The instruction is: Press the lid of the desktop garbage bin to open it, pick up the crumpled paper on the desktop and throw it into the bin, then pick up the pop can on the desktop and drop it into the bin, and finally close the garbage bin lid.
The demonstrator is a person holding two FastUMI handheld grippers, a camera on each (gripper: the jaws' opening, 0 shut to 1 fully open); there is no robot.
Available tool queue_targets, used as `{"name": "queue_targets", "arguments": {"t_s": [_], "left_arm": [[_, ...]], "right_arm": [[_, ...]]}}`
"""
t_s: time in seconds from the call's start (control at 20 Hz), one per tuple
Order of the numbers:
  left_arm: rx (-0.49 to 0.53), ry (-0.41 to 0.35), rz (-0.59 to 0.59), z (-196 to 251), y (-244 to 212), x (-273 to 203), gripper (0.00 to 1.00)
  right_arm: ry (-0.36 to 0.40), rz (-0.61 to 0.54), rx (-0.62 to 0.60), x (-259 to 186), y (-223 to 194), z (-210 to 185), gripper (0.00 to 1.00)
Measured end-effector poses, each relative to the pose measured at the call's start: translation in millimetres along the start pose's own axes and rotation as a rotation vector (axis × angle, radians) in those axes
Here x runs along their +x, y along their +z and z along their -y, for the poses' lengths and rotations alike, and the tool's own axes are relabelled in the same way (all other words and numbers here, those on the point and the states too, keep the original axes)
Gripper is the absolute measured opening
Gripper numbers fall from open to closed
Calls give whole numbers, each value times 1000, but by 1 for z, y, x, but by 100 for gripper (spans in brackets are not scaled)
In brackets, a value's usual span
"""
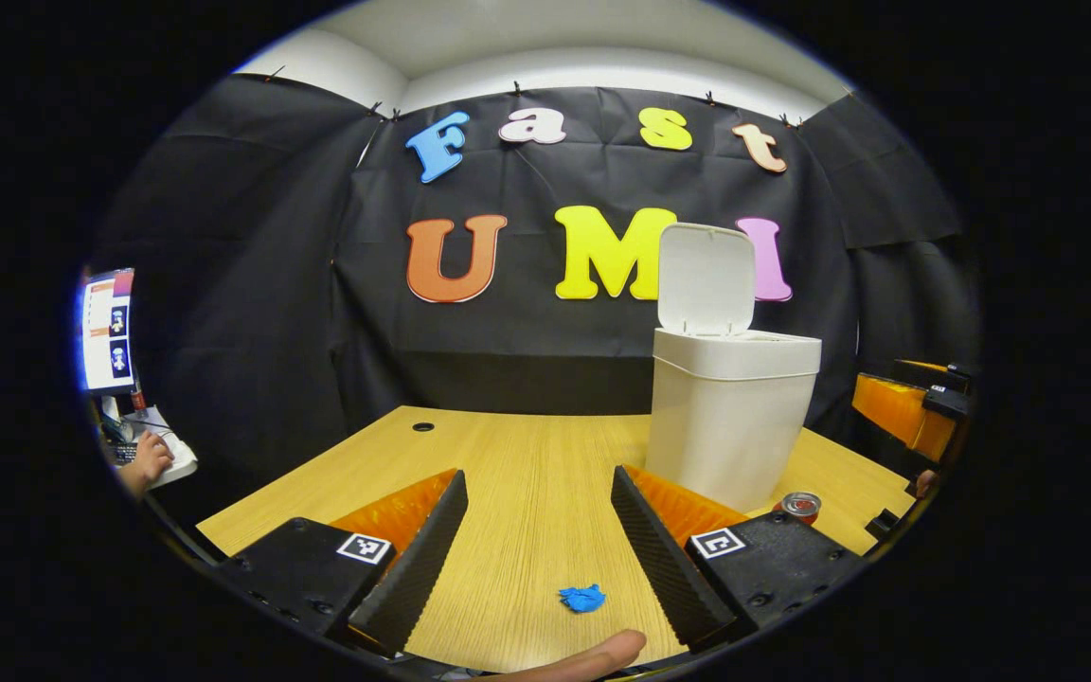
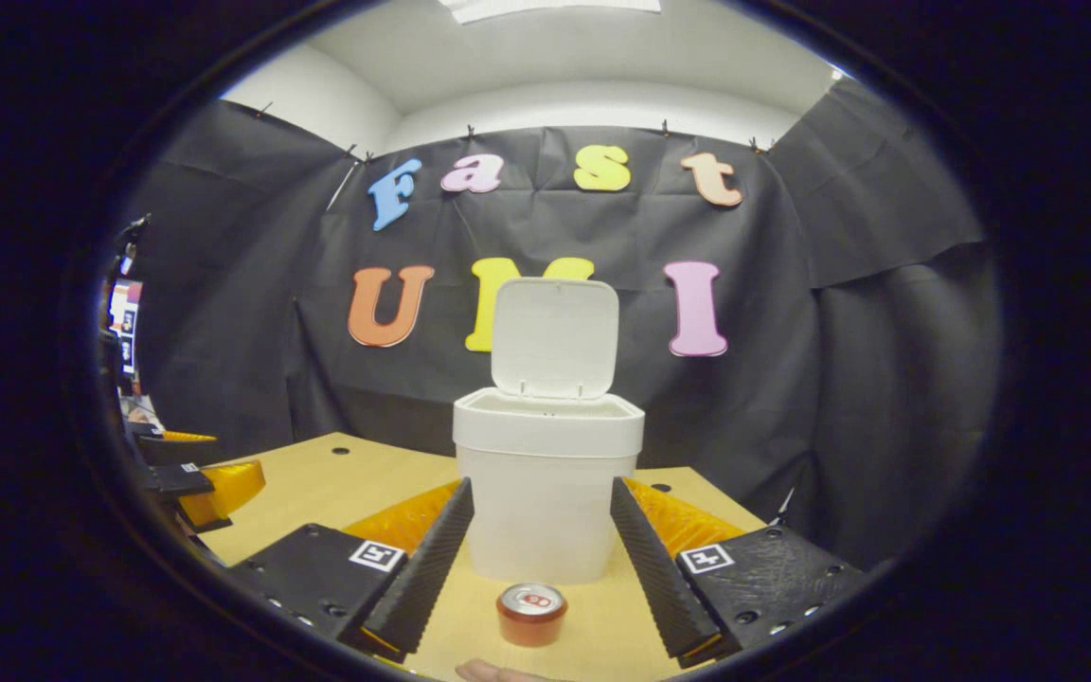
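The white garbage bin point(image 1: 730, 421) stands on the wooden desk with its lid point(image 1: 705, 278) flipped upright. In the right gripper view the bin point(image 2: 545, 493) is straight ahead, lid point(image 2: 555, 337) raised. A small blue crumpled paper point(image 1: 582, 598) lies on the desk between the fingers of my left gripper point(image 1: 539, 559), which is open above it. A red pop can point(image 2: 531, 613) stands upright in front of the bin, between the fingers of my open right gripper point(image 2: 539, 568). From the left gripper view the can point(image 1: 800, 507) sits at the bin's right foot.
The wooden desk point(image 1: 508, 474) has a cable hole point(image 1: 423, 427) at the back left. The right gripper point(image 1: 905, 407) shows at the far right of the left gripper view, the left gripper point(image 2: 195, 483) at the left of the right gripper view. A hand point(image 1: 148, 464) rests at a keyboard beside a screen point(image 1: 108, 330).
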State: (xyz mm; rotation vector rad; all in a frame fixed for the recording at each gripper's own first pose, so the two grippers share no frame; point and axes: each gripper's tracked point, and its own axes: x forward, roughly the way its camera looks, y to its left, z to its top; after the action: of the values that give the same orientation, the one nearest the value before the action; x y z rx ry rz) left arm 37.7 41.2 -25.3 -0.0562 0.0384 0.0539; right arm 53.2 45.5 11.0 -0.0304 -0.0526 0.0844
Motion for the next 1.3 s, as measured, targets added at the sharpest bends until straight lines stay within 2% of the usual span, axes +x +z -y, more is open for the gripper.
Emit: {"name": "queue_targets", "arguments": {"t_s": [0.05, 0.15, 0.35, 0.45, 0.65, 0.75, 0.9, 0.95, 1.3], "left_arm": [[-22, -8, 8, 3, 2, 3, 99], [-42, -22, 6, 6, -1, 7, 99], [-60, -40, -3, 11, -19, 14, 99], [-74, -73, -42, 20, -44, 12, 99], [-33, -66, -171, 20, -109, 19, 99], [-34, -106, -206, 32, -132, 24, 99], [-26, -105, -265, 31, -163, 30, 99], [-37, -113, -283, 33, -170, 32, 99], [-26, -133, -352, 39, -194, 35, 87]], "right_arm": [[-4, 0, 2, -5, -4, 3, 94], [-21, -5, 14, -12, -11, 14, 96], [-46, -7, 51, -20, -25, 33, 95], [-45, -20, 65, -21, -37, 39, 95], [-36, -37, 81, -23, -67, 47, 95], [-29, -65, 96, -22, -88, 49, 95], [-17, -129, 118, -23, -117, 48, 98], [-17, -142, 114, -23, -125, 47, 95], [2, -240, 86, -19, -171, 34, 96]]}}
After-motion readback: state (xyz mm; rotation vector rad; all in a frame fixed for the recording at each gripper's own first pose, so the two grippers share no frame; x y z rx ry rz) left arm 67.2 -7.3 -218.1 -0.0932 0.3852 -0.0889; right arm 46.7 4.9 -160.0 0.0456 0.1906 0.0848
